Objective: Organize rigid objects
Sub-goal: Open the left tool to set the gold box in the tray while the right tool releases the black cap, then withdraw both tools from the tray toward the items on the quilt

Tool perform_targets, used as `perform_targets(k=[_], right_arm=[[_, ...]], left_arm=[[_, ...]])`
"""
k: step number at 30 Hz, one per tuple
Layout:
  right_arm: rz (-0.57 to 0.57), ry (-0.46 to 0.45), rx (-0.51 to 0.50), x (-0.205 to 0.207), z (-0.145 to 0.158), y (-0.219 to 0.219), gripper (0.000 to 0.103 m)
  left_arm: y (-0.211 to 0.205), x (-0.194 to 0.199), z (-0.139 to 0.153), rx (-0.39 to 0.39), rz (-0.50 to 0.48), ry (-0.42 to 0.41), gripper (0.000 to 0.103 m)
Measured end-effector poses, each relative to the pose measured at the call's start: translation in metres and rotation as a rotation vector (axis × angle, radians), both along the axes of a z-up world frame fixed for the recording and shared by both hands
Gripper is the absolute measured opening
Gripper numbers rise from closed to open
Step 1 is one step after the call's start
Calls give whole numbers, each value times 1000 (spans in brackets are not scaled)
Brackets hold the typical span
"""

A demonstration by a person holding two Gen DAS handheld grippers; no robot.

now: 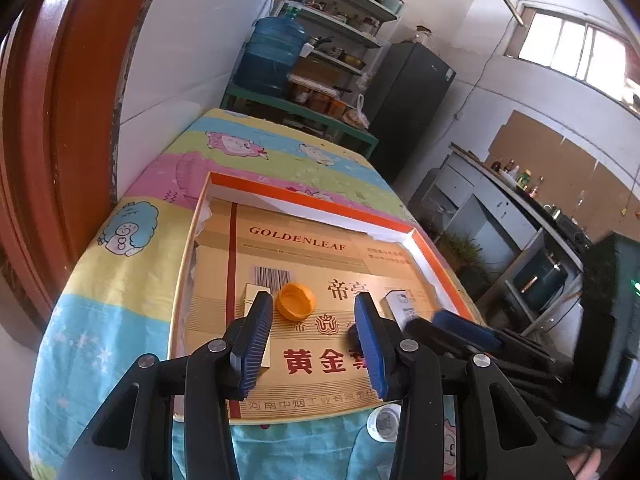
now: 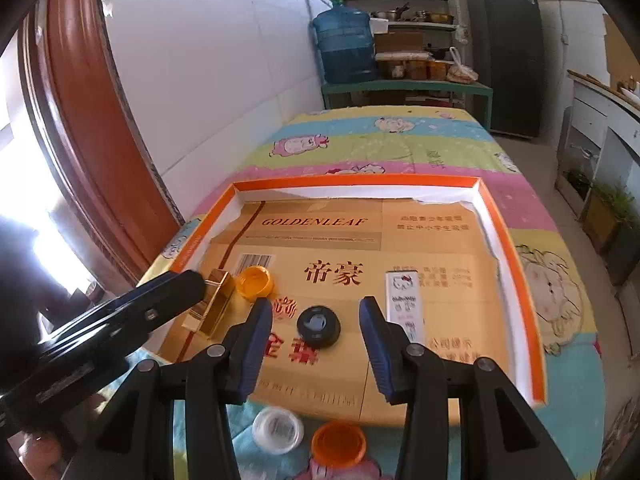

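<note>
Orange-rimmed tray (image 2: pixel 538 320) holds gold box (image 2: pixel 214 304), yellow lid (image 2: pixel 255 282), black puck (image 2: pixel 318 326), white carton (image 2: pixel 404 302); clear cap (image 2: pixel 278 429) and orange cap (image 2: pixel 338 443) just outside (left); left claw (image 1: pixel 316 312) and right claw (image 2: pixel 316 316) gape, empty.

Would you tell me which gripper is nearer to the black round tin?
Right. The right gripper is open around the black round tin; the left gripper is farther left, by the gold box.
</note>
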State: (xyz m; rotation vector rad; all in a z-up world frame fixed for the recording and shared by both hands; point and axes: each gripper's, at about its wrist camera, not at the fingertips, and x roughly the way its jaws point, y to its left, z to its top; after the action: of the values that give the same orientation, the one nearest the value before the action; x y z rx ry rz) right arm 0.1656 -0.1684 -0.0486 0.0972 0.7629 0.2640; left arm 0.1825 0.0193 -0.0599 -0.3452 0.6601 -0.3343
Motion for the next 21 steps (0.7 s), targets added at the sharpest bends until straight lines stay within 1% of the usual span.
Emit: perform_targets(k=[3,6,10,14,17,21], right_arm=[[-24,-12,-21,-22,1,-1,45],[-46,-16,-38,-42,-3,-3,45],[-63,-9,-8,-68,-8,-9,45],[-95,-18,22,-88,-7,-22,45],[-111,-13,33,-97,-6,-31,45],[-119,-13,22,-111,-6,-37,45]], left_arm=[[0,0,-1,-2,1,4,44],[0,-3,0,-2,-2,-11,44],[-4,-5,-1,2,-22,-19,44],[-7,-8,1,-13,-42,-36,44],[-10,-13,8,10,-32,-37,44],[-14,-41,25,19,-55,-61,44]])
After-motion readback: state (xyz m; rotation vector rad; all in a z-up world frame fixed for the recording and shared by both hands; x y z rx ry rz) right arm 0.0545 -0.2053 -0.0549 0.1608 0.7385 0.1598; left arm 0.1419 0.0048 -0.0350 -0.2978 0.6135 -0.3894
